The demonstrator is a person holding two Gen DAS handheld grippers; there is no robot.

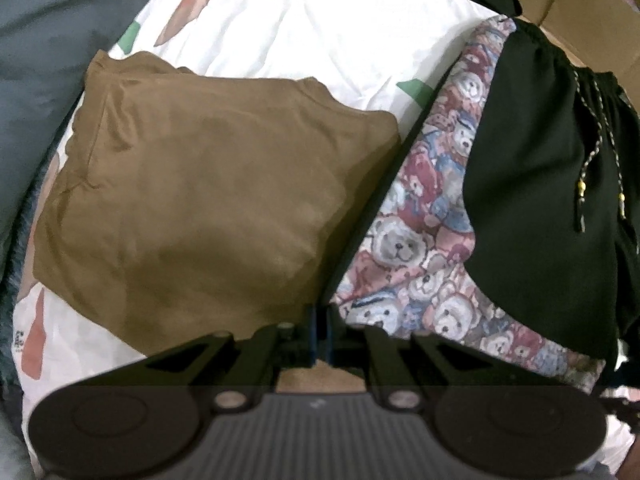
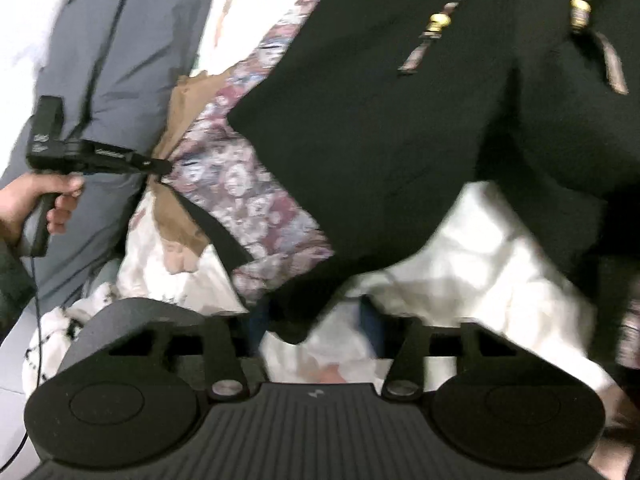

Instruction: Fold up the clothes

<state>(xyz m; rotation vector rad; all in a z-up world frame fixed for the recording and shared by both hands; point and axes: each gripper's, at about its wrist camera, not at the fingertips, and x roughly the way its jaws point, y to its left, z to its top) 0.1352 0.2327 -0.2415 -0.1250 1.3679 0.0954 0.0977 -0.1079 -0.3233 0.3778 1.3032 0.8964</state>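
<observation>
Right now the left tongs [image 1: 320, 316] are pointing down at the bed, and their two fingers are pressing tight together. They are sitting at the spot where the brown folded top [image 1: 208, 184] is meeting the teddy bear cloth [image 1: 424, 248]. I cannot tell if they are pinching any cloth. A hand [image 2: 36, 204] is holding them by the handle. The brown folded top is lying flat on the white sheet [image 1: 304, 28], just beside the teddy bear cloth. The black shorts [image 2: 400, 120] are lying on top of the teddy bear cloth, with their two strings [image 2: 432, 36] hanging loose. The right tongs [image 2: 312, 320] are standing wide, and the bottom edge of the black shorts is sitting between their fingers. That view is blurry, so the fingers are maybe only just touching the edge. A grey blanket [image 1: 36, 52] is lying beside the sheet, and a brown box [image 1: 580, 4] is standing behind the shorts.
</observation>
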